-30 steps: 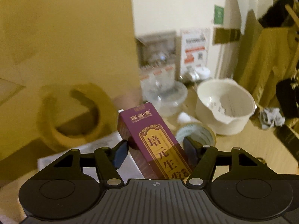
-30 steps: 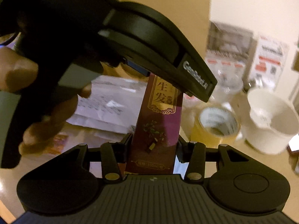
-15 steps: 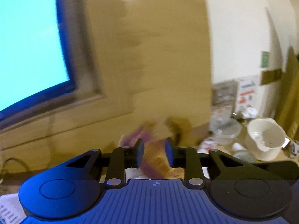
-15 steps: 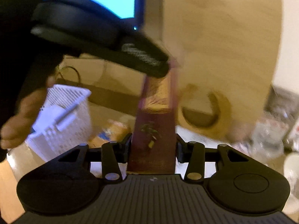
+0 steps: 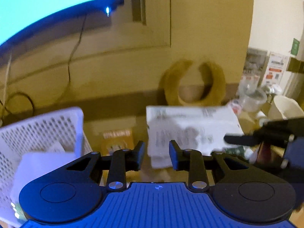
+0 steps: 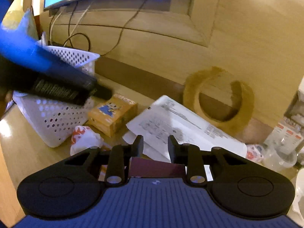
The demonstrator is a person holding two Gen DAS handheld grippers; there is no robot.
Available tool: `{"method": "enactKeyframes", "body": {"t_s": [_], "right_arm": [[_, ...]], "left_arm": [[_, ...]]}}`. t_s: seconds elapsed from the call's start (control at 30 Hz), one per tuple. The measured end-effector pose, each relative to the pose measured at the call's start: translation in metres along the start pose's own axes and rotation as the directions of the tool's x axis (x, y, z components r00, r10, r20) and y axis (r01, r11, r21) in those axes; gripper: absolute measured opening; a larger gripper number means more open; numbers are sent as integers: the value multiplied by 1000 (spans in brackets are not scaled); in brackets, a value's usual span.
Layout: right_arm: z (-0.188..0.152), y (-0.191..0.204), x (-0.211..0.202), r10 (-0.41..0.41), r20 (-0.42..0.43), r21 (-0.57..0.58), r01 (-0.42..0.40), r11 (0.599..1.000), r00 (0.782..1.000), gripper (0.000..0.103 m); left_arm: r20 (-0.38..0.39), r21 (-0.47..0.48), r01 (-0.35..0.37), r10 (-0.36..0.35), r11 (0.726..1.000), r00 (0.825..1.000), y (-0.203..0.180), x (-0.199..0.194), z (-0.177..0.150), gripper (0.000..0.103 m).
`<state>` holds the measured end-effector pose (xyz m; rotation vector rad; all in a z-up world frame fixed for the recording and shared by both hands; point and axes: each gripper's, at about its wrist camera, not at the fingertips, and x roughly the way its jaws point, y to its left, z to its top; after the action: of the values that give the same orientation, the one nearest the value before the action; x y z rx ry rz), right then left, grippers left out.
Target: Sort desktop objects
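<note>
Your left hand-held gripper (image 5: 155, 156) is easing apart with nothing between its pads, while your right hand-held gripper (image 6: 154, 148) is narrowing on empty air, the maroon box (image 6: 154, 169) lying low beneath its jaws and not clamped. That box sits on the desk (image 6: 28, 152) well to the right of the white perforated basket (image 6: 57, 121), near the printed sheets (image 6: 182, 127) and the yellow carton (image 6: 114, 114). You look to be between picks, so your next move is likely choosing one loose item beside the basket and dropping it in.
</note>
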<state>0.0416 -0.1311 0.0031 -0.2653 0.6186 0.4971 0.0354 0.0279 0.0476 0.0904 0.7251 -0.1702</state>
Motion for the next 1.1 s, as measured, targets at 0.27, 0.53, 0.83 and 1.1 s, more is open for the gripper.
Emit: {"method": "enactKeyframes", "body": {"t_s": [0.27,0.53,0.83,1.1], "right_arm": [[-20,-50,-6,-20,-16,213,23,977,1000,22],[-60,-83,9,50,-107,322,-13,947,993,59],[-92,-104,-29,208,-108,205,-183,962,972,91],[-101,-91,-9,236,-217,31,-235,972,947,92]], "left_arm": [[-74,68,160,-155,985,985,-36,26,-55,58],[-110,195,185,-166,963,980,-77,44,-82,73],[-129,366,207,-171,907,977,-64,46,-92,77],[-138,460,245,-203,853,969,-77,70,-86,82]]}}
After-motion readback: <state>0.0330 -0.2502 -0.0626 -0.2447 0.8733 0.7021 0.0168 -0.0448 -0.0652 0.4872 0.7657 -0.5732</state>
